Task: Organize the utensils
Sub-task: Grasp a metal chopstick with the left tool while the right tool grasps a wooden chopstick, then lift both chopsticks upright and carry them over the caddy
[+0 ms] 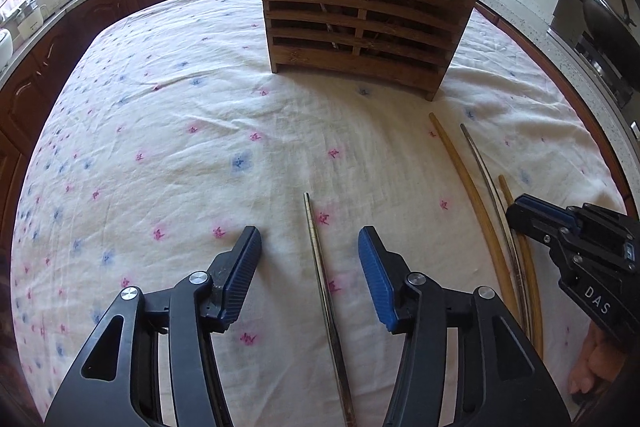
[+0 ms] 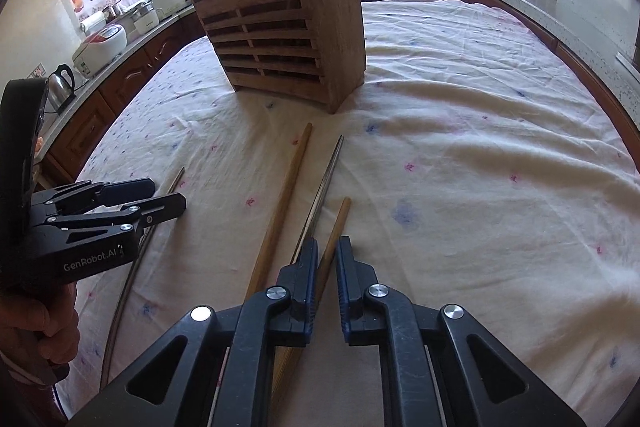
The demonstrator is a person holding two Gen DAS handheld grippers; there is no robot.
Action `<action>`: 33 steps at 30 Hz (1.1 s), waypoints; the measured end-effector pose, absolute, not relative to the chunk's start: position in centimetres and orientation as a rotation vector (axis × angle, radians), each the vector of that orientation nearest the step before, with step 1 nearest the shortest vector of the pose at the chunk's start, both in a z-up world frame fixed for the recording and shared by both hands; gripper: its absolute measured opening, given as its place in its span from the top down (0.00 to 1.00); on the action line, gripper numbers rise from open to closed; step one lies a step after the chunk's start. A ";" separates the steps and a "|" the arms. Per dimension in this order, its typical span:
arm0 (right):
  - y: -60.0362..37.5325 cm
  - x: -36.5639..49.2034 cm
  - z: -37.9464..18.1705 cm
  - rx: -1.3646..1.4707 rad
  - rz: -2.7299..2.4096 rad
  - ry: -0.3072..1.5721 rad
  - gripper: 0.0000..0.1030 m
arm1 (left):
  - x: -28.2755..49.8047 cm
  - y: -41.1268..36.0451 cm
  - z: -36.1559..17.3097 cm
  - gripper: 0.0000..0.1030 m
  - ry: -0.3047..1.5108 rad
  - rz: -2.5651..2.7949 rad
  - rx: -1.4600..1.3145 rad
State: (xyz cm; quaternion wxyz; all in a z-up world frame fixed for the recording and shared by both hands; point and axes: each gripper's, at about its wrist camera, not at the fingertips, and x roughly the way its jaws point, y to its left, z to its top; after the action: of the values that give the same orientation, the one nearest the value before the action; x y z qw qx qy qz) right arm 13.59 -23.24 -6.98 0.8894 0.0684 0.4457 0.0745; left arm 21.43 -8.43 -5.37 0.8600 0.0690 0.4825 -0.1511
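Observation:
A slatted wooden utensil holder (image 1: 360,23) stands on the flowered tablecloth, with chopsticks and cutlery in it; it also shows in the right wrist view (image 2: 288,35). My left gripper (image 1: 310,247) is open, its jaws either side of a metal chopstick (image 1: 320,267) lying on the cloth. My right gripper (image 2: 327,259) is nearly closed around a short wooden chopstick (image 2: 336,231). A long wooden chopstick (image 2: 284,203) and a metal chopstick (image 2: 324,183) lie just left of it.
The flowered tablecloth (image 1: 160,147) covers the table. Kitchen counters with a kettle (image 2: 60,83), rice cookers and a wok (image 1: 608,15) on a stove ring the table. The left gripper also shows in the right wrist view (image 2: 160,197).

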 end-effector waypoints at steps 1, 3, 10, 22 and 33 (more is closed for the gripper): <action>-23.4 14.0 -7.0 0.148 0.154 0.927 0.92 | 21.5 -8.5 -5.4 0.51 1.011 -0.317 0.147; -23.5 14.6 -7.0 0.151 0.150 0.922 0.91 | 21.7 -8.7 -5.4 0.51 1.003 -0.318 0.152; -23.2 15.4 -7.1 0.116 0.156 0.900 0.90 | 21.3 -8.8 -5.2 0.93 0.980 -0.344 0.166; -24.8 12.0 -2.7 0.239 0.196 0.780 0.94 | 18.9 -4.8 -1.0 0.96 0.916 -0.412 -0.021; -26.1 8.1 6.3 0.264 0.211 0.548 0.95 | 15.7 -1.1 6.9 0.96 0.725 -0.455 -0.138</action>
State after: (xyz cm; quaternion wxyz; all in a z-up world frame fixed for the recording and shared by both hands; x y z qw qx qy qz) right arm 8.07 -26.08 6.26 0.9487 0.1299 0.2691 0.1038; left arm 15.68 -1.12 6.86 0.9075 -0.0668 0.3515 -0.2203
